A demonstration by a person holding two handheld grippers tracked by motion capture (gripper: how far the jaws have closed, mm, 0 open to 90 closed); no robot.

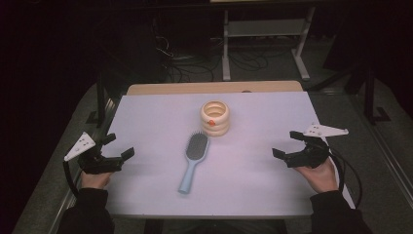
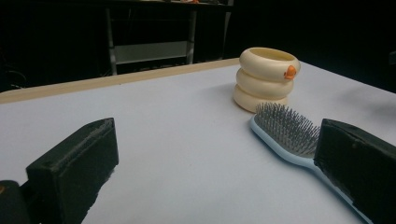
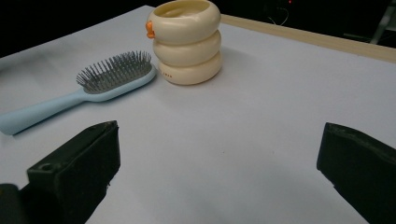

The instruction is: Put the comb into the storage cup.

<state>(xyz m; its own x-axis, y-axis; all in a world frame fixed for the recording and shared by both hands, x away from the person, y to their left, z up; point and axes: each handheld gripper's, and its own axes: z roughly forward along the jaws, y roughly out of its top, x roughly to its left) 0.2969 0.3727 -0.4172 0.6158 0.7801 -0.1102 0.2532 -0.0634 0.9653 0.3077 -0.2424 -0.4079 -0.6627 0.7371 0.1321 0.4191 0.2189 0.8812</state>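
A light-blue hairbrush (image 1: 193,161) lies bristles up near the middle of the pale table (image 1: 253,185), its head just beside a cream holder (image 1: 215,118) shaped like three stacked rings – the two look close, perhaps touching. The left gripper (image 1: 120,146) sits at the table's left edge, the right gripper (image 1: 287,144) at its right – both with jaws spread wide and empty, well apart from the brush.

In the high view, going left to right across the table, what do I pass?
Left hand-held gripper, open → light blue hairbrush → cream ringed cup → right hand-held gripper, open.
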